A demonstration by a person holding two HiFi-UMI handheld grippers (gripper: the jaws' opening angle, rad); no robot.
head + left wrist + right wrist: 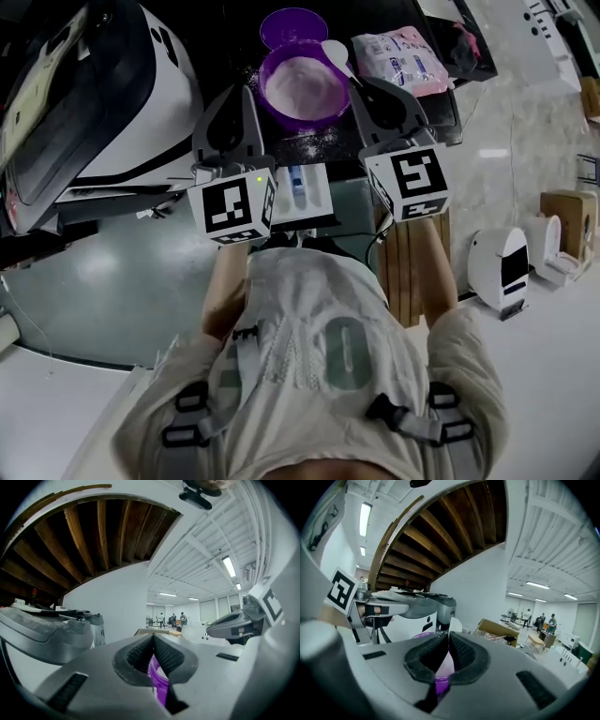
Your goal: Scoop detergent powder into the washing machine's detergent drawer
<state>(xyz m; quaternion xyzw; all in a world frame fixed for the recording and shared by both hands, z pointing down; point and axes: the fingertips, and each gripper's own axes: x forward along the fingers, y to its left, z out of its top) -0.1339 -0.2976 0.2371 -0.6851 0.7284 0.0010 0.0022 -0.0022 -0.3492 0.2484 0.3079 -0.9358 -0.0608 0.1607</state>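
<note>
The white detergent drawer point(298, 195) is pulled out below the dark worktop's point(234, 66) near edge. Near that edge sits a round purple plastic bowl point(302, 117) of fine white detergent powder point(302, 82). The left gripper point(153, 637) has its 2 jaws closed tip to tip, empty, beside the bowl's rim. The right gripper point(448, 634) pinches the white plastic spoon point(335, 52).

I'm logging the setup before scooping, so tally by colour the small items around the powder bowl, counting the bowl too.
Purple: 2, the bowl and the lid
White: 1, the scoop
Pink and white: 1, the packet
Total: 4
</note>
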